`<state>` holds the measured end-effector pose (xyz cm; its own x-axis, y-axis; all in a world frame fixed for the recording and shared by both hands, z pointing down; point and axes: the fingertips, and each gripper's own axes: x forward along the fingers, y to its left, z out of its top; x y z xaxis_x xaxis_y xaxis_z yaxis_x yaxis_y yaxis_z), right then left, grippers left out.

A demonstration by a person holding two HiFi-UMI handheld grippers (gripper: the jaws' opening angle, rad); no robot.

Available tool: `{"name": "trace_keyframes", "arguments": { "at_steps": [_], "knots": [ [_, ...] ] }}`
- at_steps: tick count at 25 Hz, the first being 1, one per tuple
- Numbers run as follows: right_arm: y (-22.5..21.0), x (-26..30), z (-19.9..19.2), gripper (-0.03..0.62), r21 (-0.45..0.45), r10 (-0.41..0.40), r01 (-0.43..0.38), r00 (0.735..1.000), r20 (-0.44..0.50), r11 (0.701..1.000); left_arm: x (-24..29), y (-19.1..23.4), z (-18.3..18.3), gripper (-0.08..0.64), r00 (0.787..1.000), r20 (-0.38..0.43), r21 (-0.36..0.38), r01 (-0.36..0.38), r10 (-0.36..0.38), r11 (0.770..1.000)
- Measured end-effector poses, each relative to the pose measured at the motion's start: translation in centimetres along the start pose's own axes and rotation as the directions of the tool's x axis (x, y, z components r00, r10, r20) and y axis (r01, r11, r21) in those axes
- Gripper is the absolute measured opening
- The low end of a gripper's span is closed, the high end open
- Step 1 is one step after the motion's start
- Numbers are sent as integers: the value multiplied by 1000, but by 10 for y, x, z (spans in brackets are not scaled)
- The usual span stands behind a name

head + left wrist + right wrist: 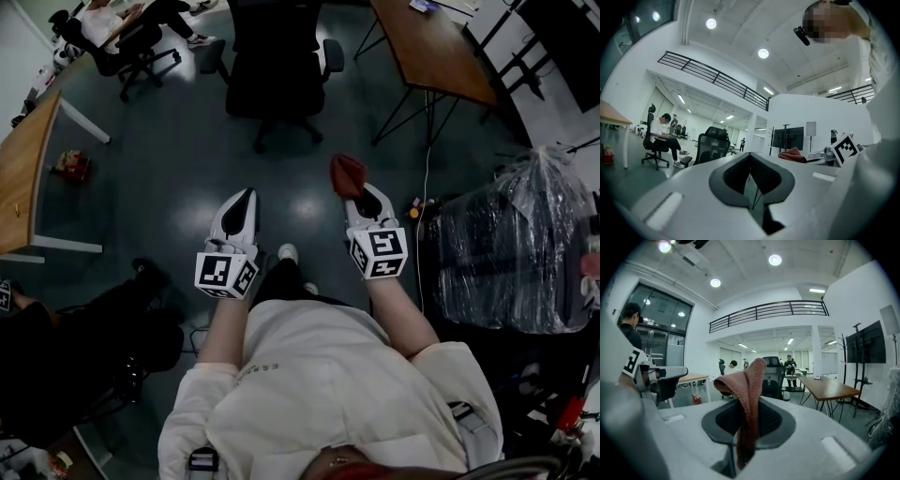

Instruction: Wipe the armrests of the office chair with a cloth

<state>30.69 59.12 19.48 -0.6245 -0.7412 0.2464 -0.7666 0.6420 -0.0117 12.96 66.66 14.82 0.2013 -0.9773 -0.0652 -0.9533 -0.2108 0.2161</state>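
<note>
Right tool is pinching the cloth, a red knit rag folded over its tips. Left tool is pressed together with nothing in it. Chair stands well ahead on the floor, armrests not yet reached. Cloth looks soft, light and floppy. The bunched grip should hold, but a free fold is needed for contact. Armrest pads are probably firm. No readable writing; shirt print is too small.

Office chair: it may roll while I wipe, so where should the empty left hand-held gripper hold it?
Probably the armrest at the head view's left, taken from above across its width: it's a narrow pad jutting out sideways, with nothing around it. The left hand-held gripper, now shut, must open first.
</note>
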Motion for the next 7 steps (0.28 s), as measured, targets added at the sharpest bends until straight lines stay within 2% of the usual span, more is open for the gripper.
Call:
{"name": "trace_keyframes", "arguments": {
  "at_steps": [7],
  "knots": [
    [-3, -10, -4, 44, 1, 1, -1, 1000, -2, 1000, -7, -7, -6, 17, 1000, -11, 15, -6, 6, 1000]
  ]
}}
